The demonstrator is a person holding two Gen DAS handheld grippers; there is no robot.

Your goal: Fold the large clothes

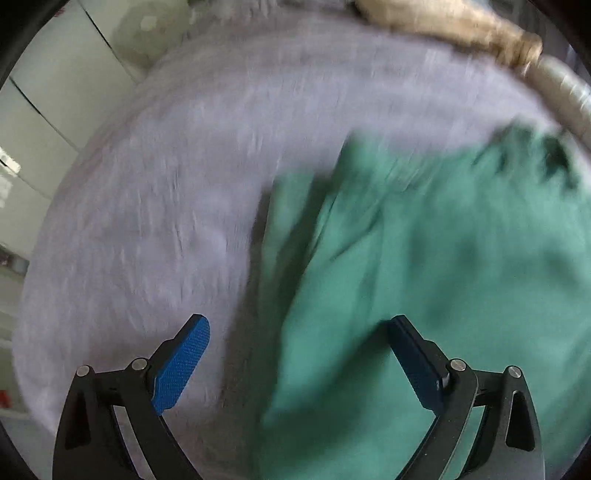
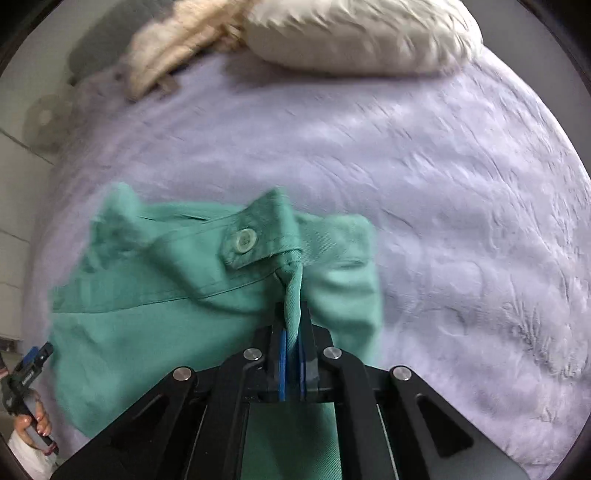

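Right wrist view first: the right gripper [image 2: 291, 350] is clamped tight, its blue pads [image 2: 282, 363] pressed together on a fold of the green garment [image 2: 155, 302], pinching it just below the waistband. A pale button [image 2: 243, 239] sits on the waistband tab, just above and left of the pinch point. The garment spreads out to the left of the gripper and drapes back beneath it, lying on the lavender bedspread [image 2: 443, 192]. Far beyond the garment, at the head of the bed, a cream pillow [image 2: 362, 33] rests on the bedspread, and a beige fuzzy blanket [image 2: 173, 44] lies bunched to the pillow's left. Down at the lower left edge, past the garment's hem, the left gripper [image 2: 35, 363] shows in the person's hand [image 2: 35, 424].

Over to the left wrist view, blurred with motion: the left gripper [image 1: 299, 332] stands wide apart, blue pads [image 1: 183, 363] well separated and nothing between them. The green garment [image 1: 424, 266] lies on the lavender bedspread [image 1: 155, 206], filling the right side, with its edge under the gap between the fingers. The beige fuzzy blanket [image 1: 443, 22] lies beyond the garment at the far edge of the bed.
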